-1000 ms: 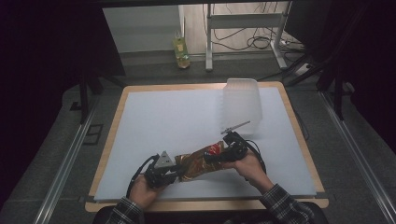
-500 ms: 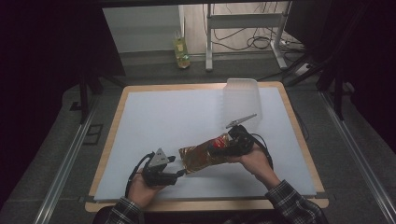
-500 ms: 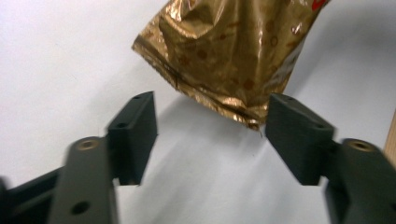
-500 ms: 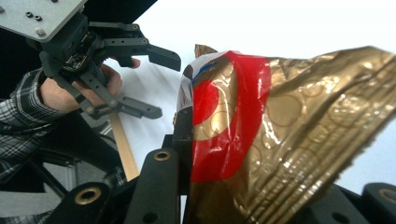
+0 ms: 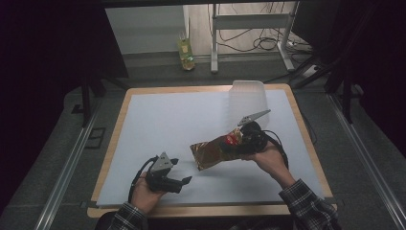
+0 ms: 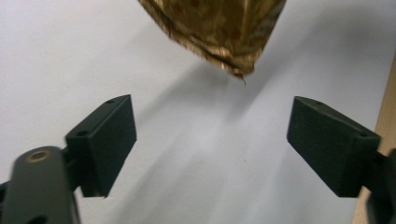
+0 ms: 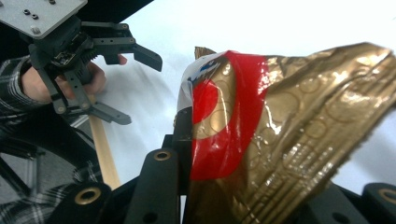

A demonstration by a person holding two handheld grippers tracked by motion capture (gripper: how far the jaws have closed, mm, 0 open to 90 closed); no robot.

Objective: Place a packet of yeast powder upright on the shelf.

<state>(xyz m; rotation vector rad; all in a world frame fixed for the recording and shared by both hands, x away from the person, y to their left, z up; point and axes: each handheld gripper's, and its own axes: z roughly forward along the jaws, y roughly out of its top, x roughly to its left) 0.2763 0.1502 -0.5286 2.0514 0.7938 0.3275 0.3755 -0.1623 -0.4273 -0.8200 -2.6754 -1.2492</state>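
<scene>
A crinkled gold snack bag (image 5: 210, 152) with a red and white patch hangs above the white sheet (image 5: 167, 120), tilted up to the right. My right gripper (image 5: 241, 142) is shut on its red end (image 7: 219, 126), at the table's right middle. My left gripper (image 5: 182, 170) stands open near the front edge, left of the bag and apart from it. In the left gripper view the bag's gold lower end (image 6: 219, 28) hangs beyond the two spread fingers (image 6: 109, 140), with nothing between them. The right gripper view shows the left gripper (image 7: 144, 91) open farther off.
A translucent white container (image 5: 247, 98) stands upright at the back right of the sheet, just behind the right gripper. The wooden table edge (image 5: 306, 139) frames the sheet. On the floor beyond the table are a green bottle (image 5: 186, 49) and a metal stand with cables (image 5: 249, 33).
The left gripper has let go of the bag's gold end and opened, staying at the front left. The right gripper has lifted the bag and carried it rightward.
</scene>
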